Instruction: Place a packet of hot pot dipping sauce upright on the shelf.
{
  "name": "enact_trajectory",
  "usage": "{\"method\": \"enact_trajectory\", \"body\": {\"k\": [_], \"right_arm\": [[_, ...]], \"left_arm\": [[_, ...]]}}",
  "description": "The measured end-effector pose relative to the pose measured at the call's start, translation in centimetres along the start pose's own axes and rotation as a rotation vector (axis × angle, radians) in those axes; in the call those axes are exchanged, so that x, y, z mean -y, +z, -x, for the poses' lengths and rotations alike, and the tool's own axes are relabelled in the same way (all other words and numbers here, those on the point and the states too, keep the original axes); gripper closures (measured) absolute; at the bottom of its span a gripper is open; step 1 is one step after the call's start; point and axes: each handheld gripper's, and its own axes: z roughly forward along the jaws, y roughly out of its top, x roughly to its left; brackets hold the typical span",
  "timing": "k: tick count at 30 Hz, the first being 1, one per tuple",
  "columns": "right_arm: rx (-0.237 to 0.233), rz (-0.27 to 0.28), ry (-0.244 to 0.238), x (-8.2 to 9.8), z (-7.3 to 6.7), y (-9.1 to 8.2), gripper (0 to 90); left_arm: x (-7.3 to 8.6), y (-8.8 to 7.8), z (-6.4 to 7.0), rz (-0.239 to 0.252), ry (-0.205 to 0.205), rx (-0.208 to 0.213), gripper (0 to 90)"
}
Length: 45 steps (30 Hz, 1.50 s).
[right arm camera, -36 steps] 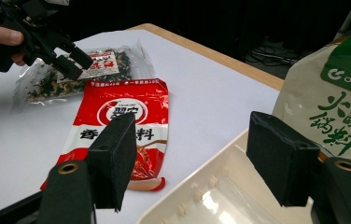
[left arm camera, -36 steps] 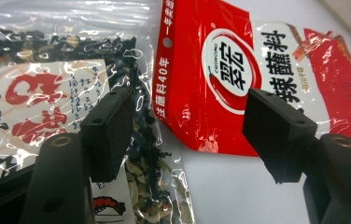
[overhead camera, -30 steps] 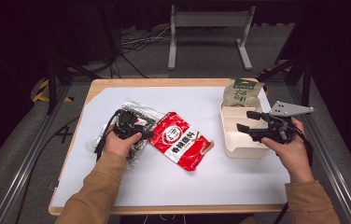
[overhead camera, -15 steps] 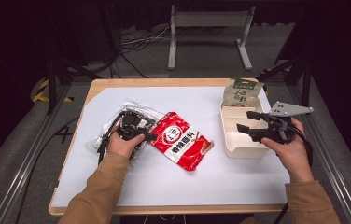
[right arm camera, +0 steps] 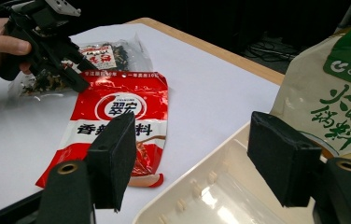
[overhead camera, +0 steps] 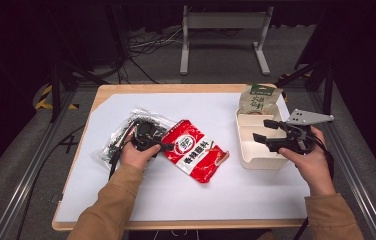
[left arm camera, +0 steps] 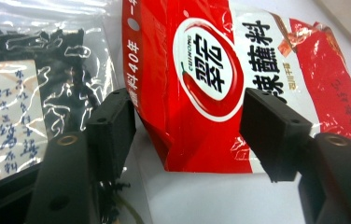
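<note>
On the white-topped desk the left hand-held gripper sits low at the near corner of a red seasoning packet, which lies flat near the middle of the desk with its printed face up. In the left gripper view the two black jaws stand on either side of that packet's corner edge; the jaws have just been closing, yet a gap shows between each pad and the foil, so nothing is gripped. Just beside the red packet, on its left and partly under the left hand, lies a clear bag of dark dried contents with a white label. The right hand-held gripper hovers over the near edge of a cream-coloured lunch box tray at the right side of the desk, its jaws spread apart and empty, as the right gripper view shows with the tray's inner wall between them. Behind the tray a beige and green pouch stands upright, touching the tray's far end.
</note>
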Motion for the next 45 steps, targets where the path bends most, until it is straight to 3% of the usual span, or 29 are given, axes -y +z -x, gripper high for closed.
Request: {"method": "enact_trajectory", "body": {"k": [8, 12, 18, 23, 30, 41, 45], "right_arm": [[-0.005, -0.001, 0.001, 0.0, -0.1, 0.1, 32.5], [-0.006, -0.002, 0.0, 0.0, -0.1, 0.2, 32.5], [-0.007, -0.004, -0.001, 0.1, -0.1, 0.2, 32.5], [-0.008, -0.003, 0.0, 0.1, -0.1, 0.2, 32.5], [-0.008, -0.004, 0.001, 0.1, -0.1, 0.2, 32.5], [-0.007, -0.001, 0.009, 0.1, 0.0, 0.0, 32.8], [-0.02, -0.018, -0.012, 0.0, 0.0, -0.3, 43.2]], "left_arm": [[0.0, 0.4, 0.3, 0.032, 0.021, 0.005, 45.3], [0.0, 0.8, 0.4, 0.018, 0.041, -0.026, 49.1], [0.1, 1.7, 0.5, -0.006, 0.054, -0.043, 62.6], [0.3, 2.2, 0.5, -0.045, 0.078, -0.097, 72.4], [0.4, 1.8, 0.3, -0.006, 0.07, -0.091, 88.1], [-0.1, 0.5, 1.4, 0.04, 0.11, -0.075, 89.7], [-0.6, -0.4, 2.4, 0.055, 0.133, -0.059, 89.8]]}}
